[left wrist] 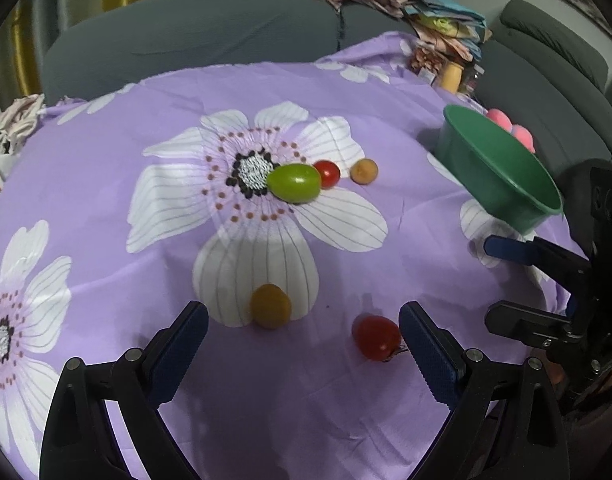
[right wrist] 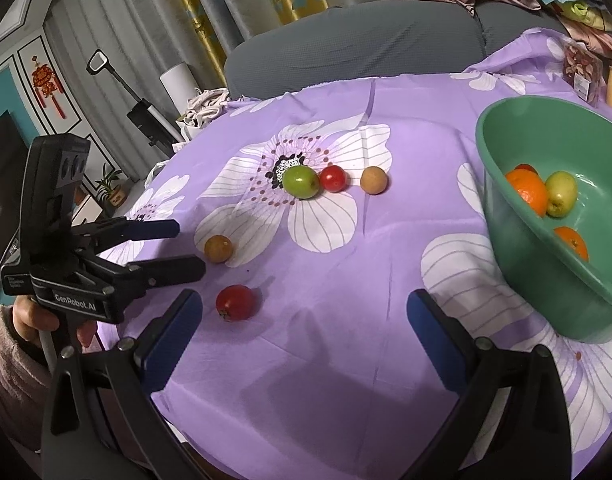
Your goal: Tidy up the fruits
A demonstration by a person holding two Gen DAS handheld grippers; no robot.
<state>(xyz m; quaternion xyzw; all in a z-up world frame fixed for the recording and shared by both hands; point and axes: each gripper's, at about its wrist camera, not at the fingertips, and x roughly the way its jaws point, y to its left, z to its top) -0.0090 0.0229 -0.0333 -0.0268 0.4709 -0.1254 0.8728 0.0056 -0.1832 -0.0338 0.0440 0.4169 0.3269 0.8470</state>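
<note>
I hold both grippers, left point(left wrist: 304, 336) and right point(right wrist: 306, 316), jaws apart, over loose fruit for transfer into the green plastic bowl point(right wrist: 505, 216).

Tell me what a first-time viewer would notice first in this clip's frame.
The purple flowered cloth fills both views, with five small fruits loose on it, notably a green fruit on the big flower's centre. At the right stands a tilted green bowl already holding oranges. Both grippers, left and right, are open.
</note>
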